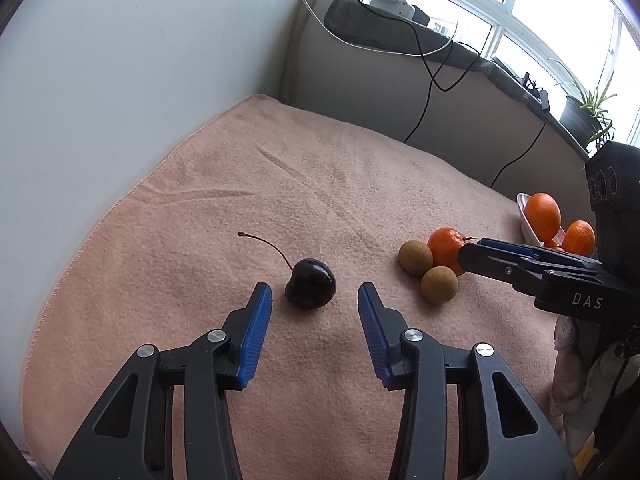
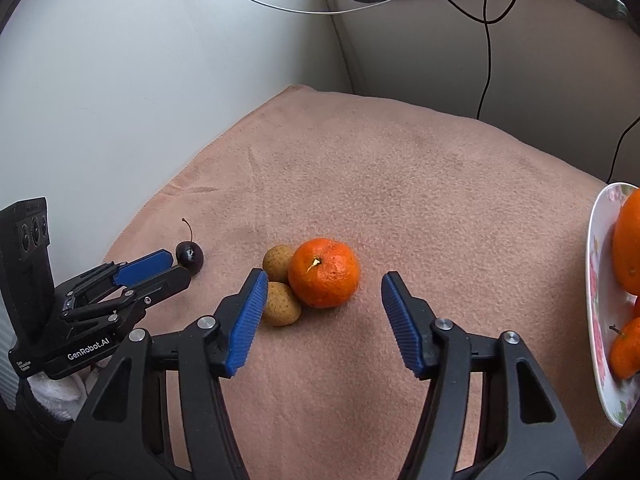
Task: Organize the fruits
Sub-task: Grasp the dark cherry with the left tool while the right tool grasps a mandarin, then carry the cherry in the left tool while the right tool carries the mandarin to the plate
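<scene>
We read two markings, both on gripper bodies.

1. In the left wrist view, the right gripper [image 1: 472, 250] enters from 3 o'clock. Its black side plate carries the white capitals "DAS". The plate runs behind the frame edge, so we cannot tell whether more letters follow.

2. In the right wrist view, the left gripper [image 2: 168, 266] enters from 9 o'clock. Its black lower body carries "GenRobot.AI" in white. At 8 o'clock from that wording sits a smaller white label of several stacked lines; it is too small for us to read.

We find no other legible text, number or sign in either view.
</scene>
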Tool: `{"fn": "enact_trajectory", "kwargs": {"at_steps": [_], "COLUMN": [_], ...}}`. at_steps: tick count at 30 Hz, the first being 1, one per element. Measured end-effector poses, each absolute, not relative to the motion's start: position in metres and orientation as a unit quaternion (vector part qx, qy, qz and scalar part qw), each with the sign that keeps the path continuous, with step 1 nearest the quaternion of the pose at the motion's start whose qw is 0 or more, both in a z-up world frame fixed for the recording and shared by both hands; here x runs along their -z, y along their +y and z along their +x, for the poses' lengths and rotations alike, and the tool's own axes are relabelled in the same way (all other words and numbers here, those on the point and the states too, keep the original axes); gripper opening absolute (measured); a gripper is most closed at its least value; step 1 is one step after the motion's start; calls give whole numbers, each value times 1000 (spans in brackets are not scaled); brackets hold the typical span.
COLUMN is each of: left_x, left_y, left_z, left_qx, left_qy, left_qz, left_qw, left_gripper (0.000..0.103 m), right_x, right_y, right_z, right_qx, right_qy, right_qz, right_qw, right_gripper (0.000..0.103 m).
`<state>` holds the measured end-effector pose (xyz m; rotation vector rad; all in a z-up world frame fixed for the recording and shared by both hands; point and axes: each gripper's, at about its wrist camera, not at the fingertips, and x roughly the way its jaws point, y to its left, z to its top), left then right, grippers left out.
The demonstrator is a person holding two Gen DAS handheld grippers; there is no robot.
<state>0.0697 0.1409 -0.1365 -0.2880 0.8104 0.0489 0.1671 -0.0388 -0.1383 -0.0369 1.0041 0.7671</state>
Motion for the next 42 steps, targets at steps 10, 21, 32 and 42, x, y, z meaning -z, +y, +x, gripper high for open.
{"fn": "enact_trajectory", "kwargs": {"at_steps": [10, 21, 32, 42], "left_x": [142, 144, 141, 126], "left_y": [144, 146, 145, 136], "left_z": [76, 78, 75, 76], "left_qx": [-24, -23, -18, -1], "left_qy": [400, 400, 393, 377], "left_qz": [-146, -149, -151, -153], "left_qw": [905, 904, 907, 914], "left_gripper": [39, 27, 26, 26], "right_x": [151, 150, 138, 115], "right_y": [-27, -27, -33, -60], "right_z": [176, 178, 170, 158], "right_qx": [-356, -363, -363, -358], "right_qy": [481, 483, 470, 448], "right_qz": [-23, -17, -13, 8], "right_qw": [801, 797, 805, 819], "right_gripper": [54, 44, 43, 43]}}
